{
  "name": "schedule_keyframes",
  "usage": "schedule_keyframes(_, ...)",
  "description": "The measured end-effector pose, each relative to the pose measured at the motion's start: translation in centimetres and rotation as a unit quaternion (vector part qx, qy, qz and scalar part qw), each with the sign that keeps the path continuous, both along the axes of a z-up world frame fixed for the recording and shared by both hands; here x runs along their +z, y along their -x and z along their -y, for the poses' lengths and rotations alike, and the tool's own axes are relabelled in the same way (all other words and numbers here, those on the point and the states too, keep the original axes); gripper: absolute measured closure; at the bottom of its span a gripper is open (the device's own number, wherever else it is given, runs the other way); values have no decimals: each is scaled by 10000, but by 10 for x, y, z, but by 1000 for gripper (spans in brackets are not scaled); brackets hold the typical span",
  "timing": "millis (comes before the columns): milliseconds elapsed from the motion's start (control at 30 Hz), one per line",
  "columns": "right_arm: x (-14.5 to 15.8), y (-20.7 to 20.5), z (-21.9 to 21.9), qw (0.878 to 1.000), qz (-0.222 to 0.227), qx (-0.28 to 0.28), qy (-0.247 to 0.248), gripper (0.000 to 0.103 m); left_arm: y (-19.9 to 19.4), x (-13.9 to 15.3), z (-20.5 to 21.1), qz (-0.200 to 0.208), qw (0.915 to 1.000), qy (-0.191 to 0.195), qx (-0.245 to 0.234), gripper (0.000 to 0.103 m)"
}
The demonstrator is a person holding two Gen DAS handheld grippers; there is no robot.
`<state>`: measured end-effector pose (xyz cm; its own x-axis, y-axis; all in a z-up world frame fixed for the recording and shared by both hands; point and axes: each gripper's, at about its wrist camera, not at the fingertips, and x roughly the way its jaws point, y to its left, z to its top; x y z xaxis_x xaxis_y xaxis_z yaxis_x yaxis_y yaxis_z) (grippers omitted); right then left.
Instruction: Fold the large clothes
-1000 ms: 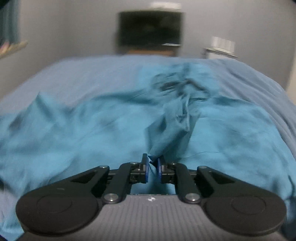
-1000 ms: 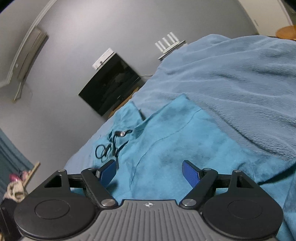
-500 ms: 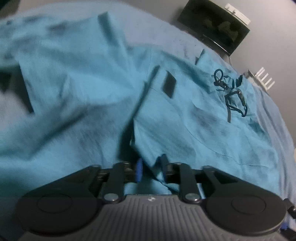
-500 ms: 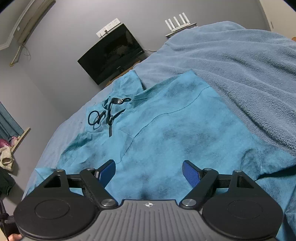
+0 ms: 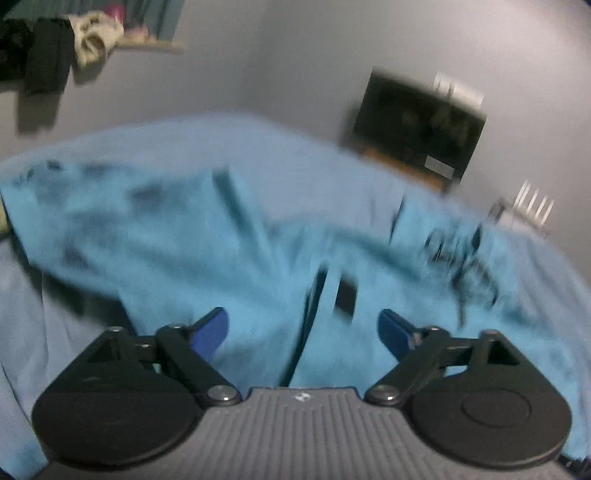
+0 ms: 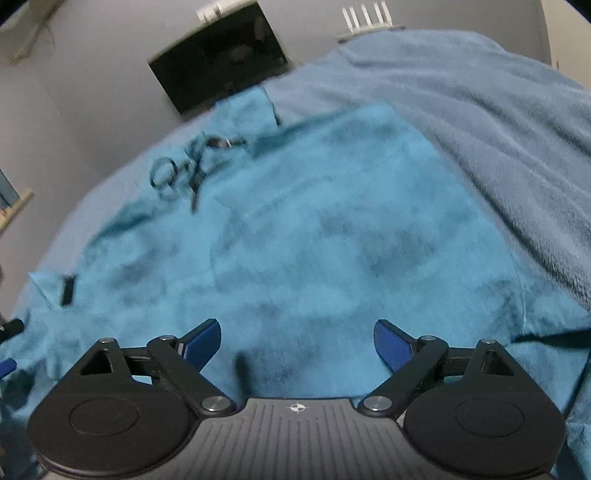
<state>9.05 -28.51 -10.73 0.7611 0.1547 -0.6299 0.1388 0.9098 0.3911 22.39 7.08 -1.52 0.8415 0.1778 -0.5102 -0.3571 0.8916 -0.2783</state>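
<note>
Teal garment [image 6: 325, 229], mottled w/ dark patches, lies spread across a bed covered by a lighter blue blanket [image 6: 480, 122]. Looks like pants or shorts: black drawstring [image 6: 184, 170] is tangled at the waistband end, far side toward the wall. A small black patch [image 6: 67, 290] sits on the fabric at the left edge in the right wrist view; the same patch [image 5: 346, 298] shows near centre in the left wrist view, beside a dark fold line running down the cloth. Left wrist view is motion-blurred, so fine creases can't be read.

Right gripper [image 6: 297, 345]: jaws opening, blue pads wide apart, nothing between them; garment lies below, not pinched. Left gripper [image 5: 303, 334]: jaws opening too, pads spread wide, cloth underneath but no pad pressing on it.

Further out: dark TV screen [image 6: 221, 62] on the grey wall beyond the bed, white router w/ upright antennas [image 6: 365, 20] just right of it. In the left wrist view, a shelf [image 5: 155, 44] upper left w/ clothes hanging off it [image 5: 48, 55].
</note>
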Motion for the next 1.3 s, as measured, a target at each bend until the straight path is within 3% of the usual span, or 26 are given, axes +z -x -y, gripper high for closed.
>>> schedule_keyframes(100, 10, 7, 0, 9991, 428, -34, 0, 4, 15, 32, -15, 620, 9979, -8, 180, 3)
schedule_keyframes(267, 21, 11, -6, 9973, 713, 131, 82, 2, 20, 68, -58, 1066, 9912, -514, 599, 0)
schedule_keyframes(367, 25, 11, -7, 9973, 708, 195, 90, 2, 24, 73, -99, 804, 9931, -609, 605, 0)
schedule_keyframes(433, 24, 10, -6, 9975, 681, 180, 47, 2, 24, 68, -129, 356, 9935, -764, 761, 0)
schedule_keyframes(633, 18, 3, -10, 9983, 549, 210, 53, 2, 30, 28, -211, -506, 9891, -628, 1229, 0)
schedule_keyframes(833, 14, 1, -19, 9982, 448, 368, 182, 2, 25, -18, -264, -978, 9824, -587, 1477, 0)
schedule_keyframes(1033, 10, -3, -21, 9986, 337, 365, 189, 2, 17, -48, -318, -886, 9803, 502, 1690, 0)
schedule_keyframes(1133, 8, -5, -22, 9986, 285, 389, 215, 2, 16, -60, -341, -692, 9736, 1114, 1868, 1)
schedule_keyframes(1200, 6, -7, -24, 9985, 247, 409, 250, 2, 19, -66, -351, -564, 9674, 1466, 1986, 7)
schedule_keyframes(1233, 5, -8, -25, 9985, 233, 426, 265, 2, 20, -69, -356, -448, 9642, 1679, 2005, 18)
schedule_keyframes(1267, 5, -8, -26, 9984, 225, 441, 278, 2, 22, -70, -359, -350, 9621, 1826, 1996, 38)
schedule_keyframes(1300, 5, -9, -27, 9983, 222, 455, 295, 2, 24, -72, -363, -219, 9601, 2006, 1934, 51)
